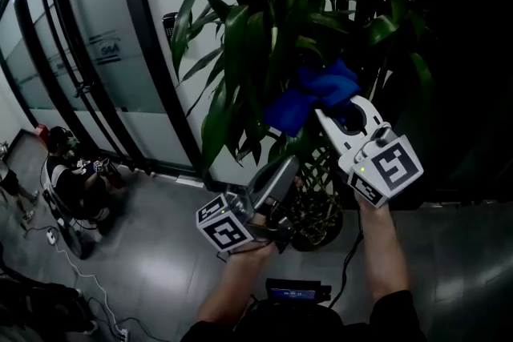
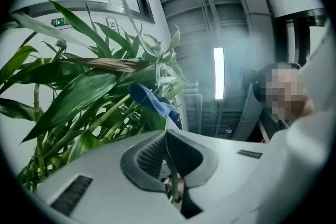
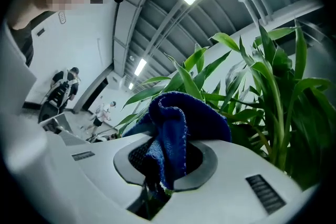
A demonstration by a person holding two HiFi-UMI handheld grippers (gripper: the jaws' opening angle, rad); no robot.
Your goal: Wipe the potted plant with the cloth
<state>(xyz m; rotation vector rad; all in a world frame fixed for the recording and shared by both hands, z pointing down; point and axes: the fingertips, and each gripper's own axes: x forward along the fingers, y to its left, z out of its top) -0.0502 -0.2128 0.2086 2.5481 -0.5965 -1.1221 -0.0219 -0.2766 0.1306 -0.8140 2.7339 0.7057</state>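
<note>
1. The potted plant [image 1: 272,36] is standing ahead of and above both my grippers. Its long green leaves are spreading over their tips, and its base is sitting low, just beyond my left gripper.
2. My right gripper [image 1: 325,114] is pointing up into the foliage, with its jaws clamping the cloth between them.
3. My left gripper [image 1: 282,171] is sitting lower than the right one and to its left, with its jaws pressing together on a thin leaf.
4. The blue cloth [image 3: 173,128] is bulging out past the right gripper's tips as a folded wad, and plant leaves are fanning just behind it.
5. The pinched leaf [image 2: 170,170] is running edge-on down between the left gripper's pads, leading out toward the plant ahead.
6. As I judge it, I am in the wiping step, steadying one leaf with the left gripper while bringing the cloth to the greenery.
7. The next move is calling for light pressure. I should be laying the wad against the held blade and sliding along it without tearing it or tugging the stem.
</note>
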